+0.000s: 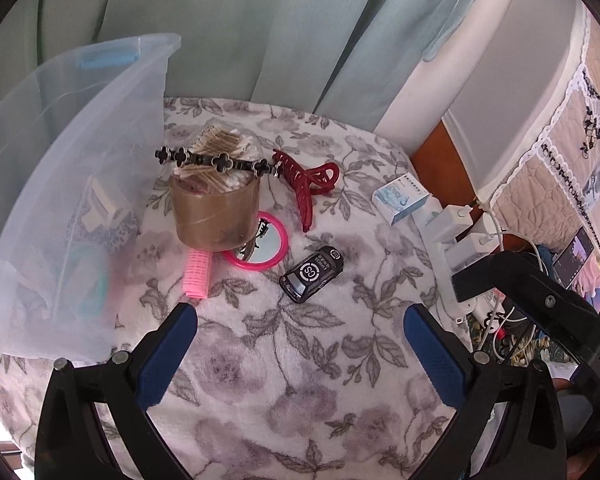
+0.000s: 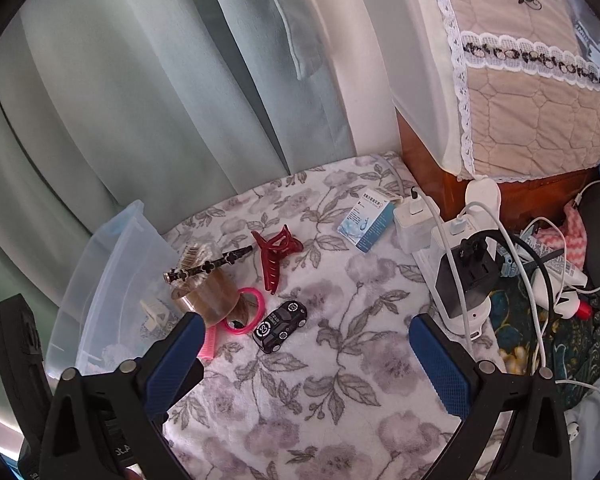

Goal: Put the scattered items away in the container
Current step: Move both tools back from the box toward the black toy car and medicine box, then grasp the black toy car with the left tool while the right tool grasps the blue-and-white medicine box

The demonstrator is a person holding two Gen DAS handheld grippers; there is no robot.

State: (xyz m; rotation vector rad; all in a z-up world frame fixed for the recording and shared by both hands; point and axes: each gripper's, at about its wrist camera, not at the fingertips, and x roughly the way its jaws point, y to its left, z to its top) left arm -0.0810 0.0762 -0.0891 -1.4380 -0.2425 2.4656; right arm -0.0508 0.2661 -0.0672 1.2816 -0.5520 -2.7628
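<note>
Both wide-spread hand-held grippers, left (image 1: 300, 312) and right (image 2: 306, 324), above fuzzy floral blanket (image 1: 300, 380), glossy toy car (image 1: 312, 273).

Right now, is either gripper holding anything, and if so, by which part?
Nothing is held. The left gripper and right gripper are both open above the floral blanket, with no item between their blue-padded fingers.

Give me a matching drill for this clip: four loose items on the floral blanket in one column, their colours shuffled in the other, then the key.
Items:
1. hair claw clip
2. toy car
3. hair roller
4. small box

Colours:
A. black
B. blue and white
C. dark red
D. pink

Pairs: 1-C, 2-A, 3-D, 4-B
</note>
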